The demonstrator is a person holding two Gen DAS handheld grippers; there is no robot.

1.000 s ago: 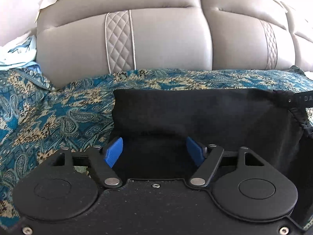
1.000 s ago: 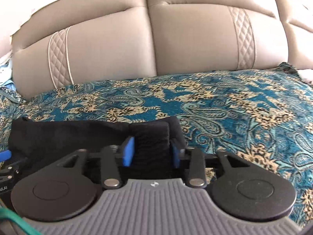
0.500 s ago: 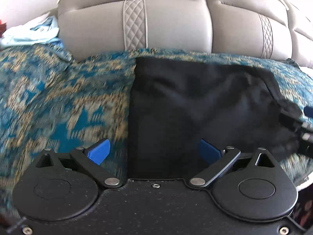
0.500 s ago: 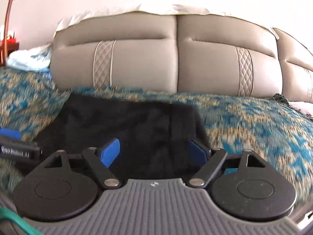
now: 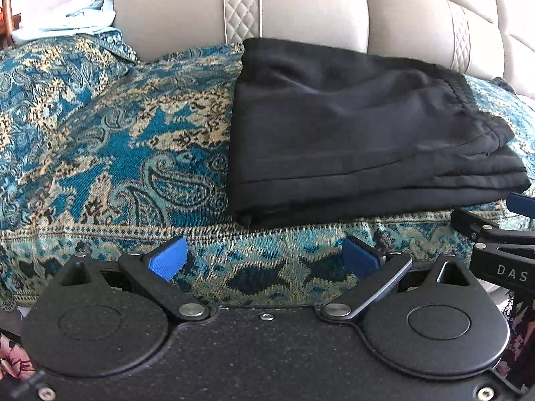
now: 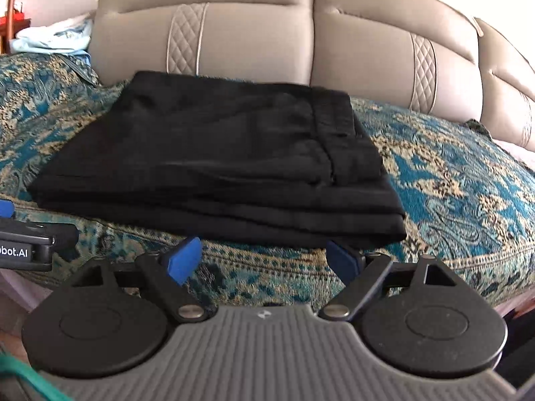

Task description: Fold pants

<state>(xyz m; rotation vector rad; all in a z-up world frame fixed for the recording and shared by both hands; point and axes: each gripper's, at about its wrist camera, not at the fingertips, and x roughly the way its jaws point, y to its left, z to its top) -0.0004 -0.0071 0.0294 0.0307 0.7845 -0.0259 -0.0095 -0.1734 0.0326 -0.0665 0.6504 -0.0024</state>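
Observation:
The black pants (image 5: 351, 133) lie folded in a flat stack of several layers on the blue paisley bedspread (image 5: 133, 153), with the waistband at the right. They also show in the right wrist view (image 6: 227, 160). My left gripper (image 5: 264, 260) is open and empty, a little in front of the stack's near edge. My right gripper (image 6: 264, 259) is open and empty, just in front of the stack's near right corner. The right gripper shows at the right edge of the left wrist view (image 5: 501, 234).
A beige padded headboard (image 6: 301, 40) stands behind the pants. Pale blue cloth (image 5: 73, 16) lies at the back left by the headboard. The bedspread's (image 6: 468, 200) front edge drops off just below both grippers.
Both grippers let go of the pants, opened wide and pulled back toward the bed's front edge. The folded stack now lies free on the bedspread.

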